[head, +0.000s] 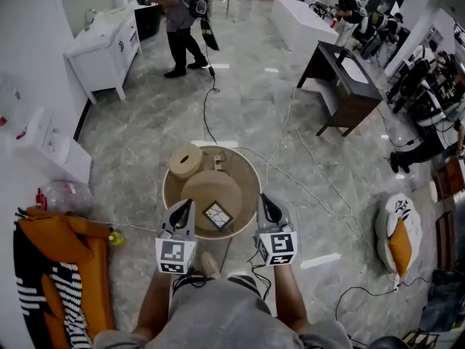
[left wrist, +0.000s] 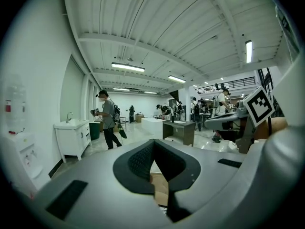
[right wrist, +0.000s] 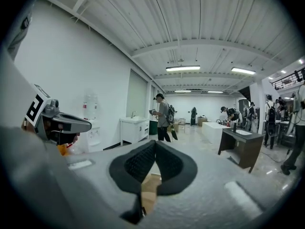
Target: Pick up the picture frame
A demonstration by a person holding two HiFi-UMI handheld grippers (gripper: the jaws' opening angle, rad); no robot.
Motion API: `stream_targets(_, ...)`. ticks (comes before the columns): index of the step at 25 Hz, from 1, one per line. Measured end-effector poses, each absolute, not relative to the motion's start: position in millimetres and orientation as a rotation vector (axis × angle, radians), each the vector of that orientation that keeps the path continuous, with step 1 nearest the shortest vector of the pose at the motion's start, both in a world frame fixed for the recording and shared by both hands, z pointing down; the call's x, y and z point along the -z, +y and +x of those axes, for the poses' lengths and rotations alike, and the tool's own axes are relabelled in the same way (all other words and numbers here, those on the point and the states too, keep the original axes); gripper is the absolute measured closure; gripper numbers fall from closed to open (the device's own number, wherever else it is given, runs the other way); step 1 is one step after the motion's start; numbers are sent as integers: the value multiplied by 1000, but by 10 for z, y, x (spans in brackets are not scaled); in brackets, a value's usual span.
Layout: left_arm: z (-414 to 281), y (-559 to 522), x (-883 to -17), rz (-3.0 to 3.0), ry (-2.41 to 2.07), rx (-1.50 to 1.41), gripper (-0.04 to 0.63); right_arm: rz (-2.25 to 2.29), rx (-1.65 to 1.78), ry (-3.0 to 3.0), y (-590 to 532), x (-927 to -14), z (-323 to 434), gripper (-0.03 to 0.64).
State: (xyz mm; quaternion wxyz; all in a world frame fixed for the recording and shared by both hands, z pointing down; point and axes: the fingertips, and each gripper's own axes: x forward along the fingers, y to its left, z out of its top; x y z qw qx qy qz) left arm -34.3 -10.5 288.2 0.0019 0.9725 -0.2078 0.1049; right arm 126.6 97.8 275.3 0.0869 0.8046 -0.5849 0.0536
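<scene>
A small dark-rimmed picture frame lies flat on a round tan board inside a low round wooden table. It sits between my two grippers in the head view. My left gripper hovers over the table's near left rim, just left of the frame, jaws shut and empty. My right gripper hovers at the near right rim, also shut and empty. In the left gripper view the left gripper's pads meet at the tip, with tan wood below. The right gripper looks the same in its own view.
A round tan box stands at the table's far left. Orange and striped cloth lies on the floor at left. Cables cross the marble floor. A white cabinet, a dark desk and a standing person are farther off.
</scene>
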Motion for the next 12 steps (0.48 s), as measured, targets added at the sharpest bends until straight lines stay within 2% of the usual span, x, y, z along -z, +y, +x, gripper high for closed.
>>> stream_targets(12, -613, -624, -2950, 2976, -847, -310, 578, 2246, -168, -1898, 140, -2869, 1133, 617)
